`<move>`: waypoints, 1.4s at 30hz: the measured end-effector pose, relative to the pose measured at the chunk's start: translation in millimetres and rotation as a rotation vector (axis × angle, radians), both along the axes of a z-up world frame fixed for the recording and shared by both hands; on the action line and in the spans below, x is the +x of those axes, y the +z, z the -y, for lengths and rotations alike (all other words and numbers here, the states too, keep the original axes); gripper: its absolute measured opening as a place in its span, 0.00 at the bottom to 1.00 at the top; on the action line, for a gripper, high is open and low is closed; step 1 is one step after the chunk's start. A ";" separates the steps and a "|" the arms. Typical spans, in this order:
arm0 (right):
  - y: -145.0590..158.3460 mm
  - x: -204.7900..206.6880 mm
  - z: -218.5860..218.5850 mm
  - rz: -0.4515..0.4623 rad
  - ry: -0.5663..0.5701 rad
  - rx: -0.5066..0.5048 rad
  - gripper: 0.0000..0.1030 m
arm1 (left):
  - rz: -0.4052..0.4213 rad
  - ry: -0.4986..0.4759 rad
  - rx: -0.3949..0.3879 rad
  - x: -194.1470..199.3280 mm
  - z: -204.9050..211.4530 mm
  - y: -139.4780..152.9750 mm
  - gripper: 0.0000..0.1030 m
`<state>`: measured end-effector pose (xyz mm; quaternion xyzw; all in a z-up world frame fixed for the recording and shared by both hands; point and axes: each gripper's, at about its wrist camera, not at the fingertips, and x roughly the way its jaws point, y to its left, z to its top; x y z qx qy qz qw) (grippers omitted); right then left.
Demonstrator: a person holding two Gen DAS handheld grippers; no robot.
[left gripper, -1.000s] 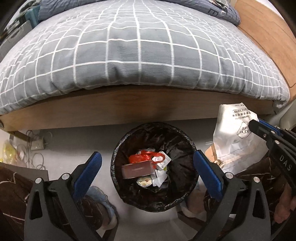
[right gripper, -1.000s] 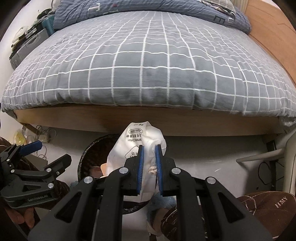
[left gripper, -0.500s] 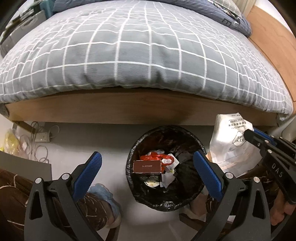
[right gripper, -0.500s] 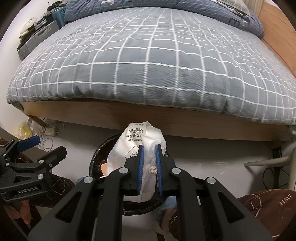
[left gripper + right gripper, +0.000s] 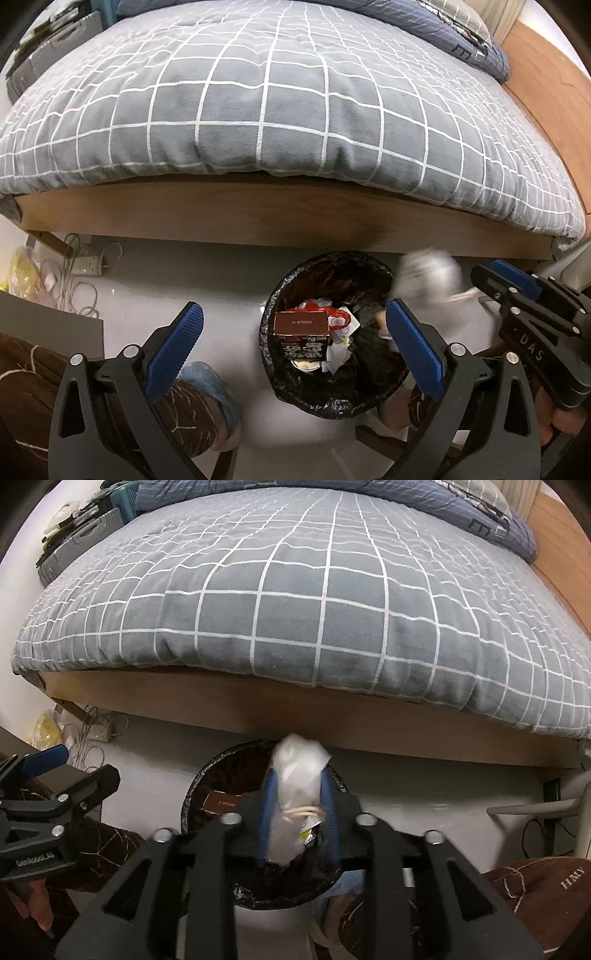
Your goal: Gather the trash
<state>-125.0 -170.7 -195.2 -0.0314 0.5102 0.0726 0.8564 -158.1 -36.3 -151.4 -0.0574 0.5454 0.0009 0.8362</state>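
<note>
Trash bag (image 5: 300, 775), white plastic & blurred, is sitting between the right claw (image 5: 298, 818) pads over the black-lined bin (image 5: 207, 786); the jaws are opening, pads looking just clear of the plastic. From the left wrist view the bag (image 5: 428, 275) is showing as a blur at the bin's far-right rim (image 5: 384, 264). Left claw (image 5: 291, 345) is hanging wide open w/ nothing between its blue pads, pointing down at the bin. Inside the bin a brown carton (image 5: 301, 323) is lying on red & white wrappers. Bin is standing on the grey floor (image 5: 177, 280) just near of the bed (image 5: 295, 110), which is wearing a grey checked duvet. Cables & a power strip (image 5: 88, 264) are lying far left on the floor.
</note>
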 end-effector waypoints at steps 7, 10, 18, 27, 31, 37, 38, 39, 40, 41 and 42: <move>16.6 -1.0 8.9 0.058 -0.030 0.035 0.68 | 0.031 -0.009 0.001 -1.8 3.0 13.3 0.94; 36.2 -6.7 16.1 0.121 -0.051 0.068 0.83 | 0.081 -0.012 0.005 -4.5 3.8 35.4 0.94; 88.7 -26.6 33.1 0.229 -0.101 0.078 0.93 | 0.166 -0.022 0.029 -19.5 2.2 85.9 0.94; 129.4 -65.6 37.3 0.312 -0.088 0.057 0.93 | 0.218 -0.028 0.012 -43.2 7.9 117.7 0.94; 137.4 -79.6 38.0 0.324 -0.092 0.059 0.93 | 0.241 -0.035 0.020 -56.3 12.5 128.1 0.94; 144.9 -96.8 41.0 0.342 -0.094 0.058 0.93 | 0.263 -0.038 0.021 -74.9 16.1 138.9 0.94; 144.8 -99.6 41.8 0.341 -0.095 0.060 0.93 | 0.267 -0.038 0.020 -77.7 16.7 140.6 0.94; 144.9 -101.3 42.3 0.340 -0.097 0.062 0.93 | 0.269 -0.038 0.020 -79.3 17.2 141.6 0.94; 144.8 -103.0 42.9 0.339 -0.099 0.062 0.93 | 0.272 -0.039 0.021 -80.7 18.0 142.6 0.94; 144.7 -104.0 43.4 0.337 -0.101 0.062 0.93 | 0.274 -0.042 0.024 -81.9 19.1 143.7 0.94; 144.2 -104.1 44.4 0.335 -0.103 0.062 0.93 | 0.276 -0.044 0.026 -81.7 19.5 144.0 0.94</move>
